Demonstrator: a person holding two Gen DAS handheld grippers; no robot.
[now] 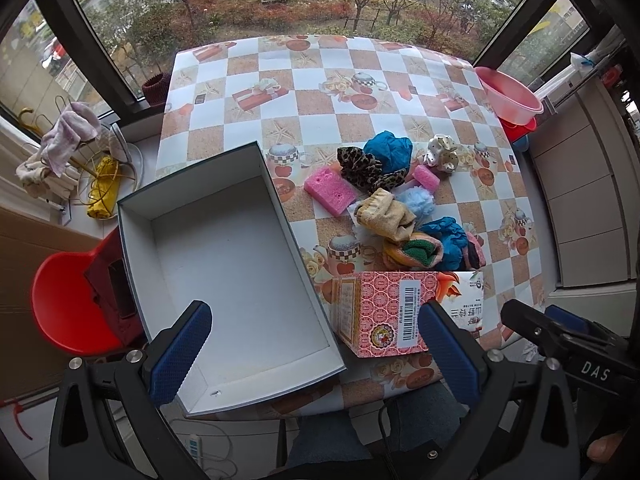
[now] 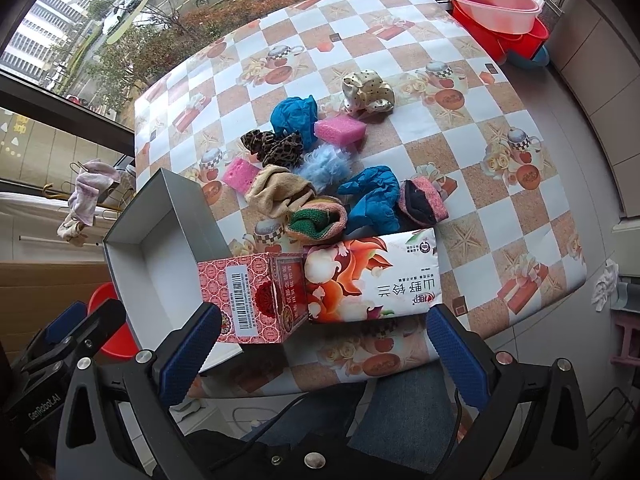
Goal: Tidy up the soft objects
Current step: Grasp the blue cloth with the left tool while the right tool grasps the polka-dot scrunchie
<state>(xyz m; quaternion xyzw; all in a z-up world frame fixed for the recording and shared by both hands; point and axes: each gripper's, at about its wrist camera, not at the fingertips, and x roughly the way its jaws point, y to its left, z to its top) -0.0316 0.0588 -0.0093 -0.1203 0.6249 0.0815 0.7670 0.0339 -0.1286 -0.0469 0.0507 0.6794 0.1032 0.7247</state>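
Hovering off the near edge of the desk (image 1: 360,80), the left hand-held gripper (image 1: 316,354) has its blue-padded jaws spread wide and empty, above the near end of an open grey box (image 1: 224,264) with a bare white inside. The box sits at the desk's near left corner and juts out past the left and near edges. The right hand-held gripper (image 2: 320,354) is likewise wide apart and holds nothing; it hangs just off the near edge before a red patterned carton (image 2: 256,300) and a white tissue pack (image 2: 376,276) lying side by side, the carton touching the box's right wall. Behind them, toward the middle of the desk, the soft things lie in a loose heap: a beige sock (image 2: 280,192), a rolled orange-and-green sock (image 2: 320,220), blue crumpled gloves (image 2: 372,196), a pink-cuffed dark sock (image 2: 420,200), a pale blue puff (image 2: 324,166), a leopard scrunchie (image 2: 276,146), two pink sponges (image 2: 340,130), a teal bundle (image 2: 294,116) and a cream dotted scrunchie (image 2: 366,90). Pink and red basins (image 2: 496,12) stand beyond the far right corner.
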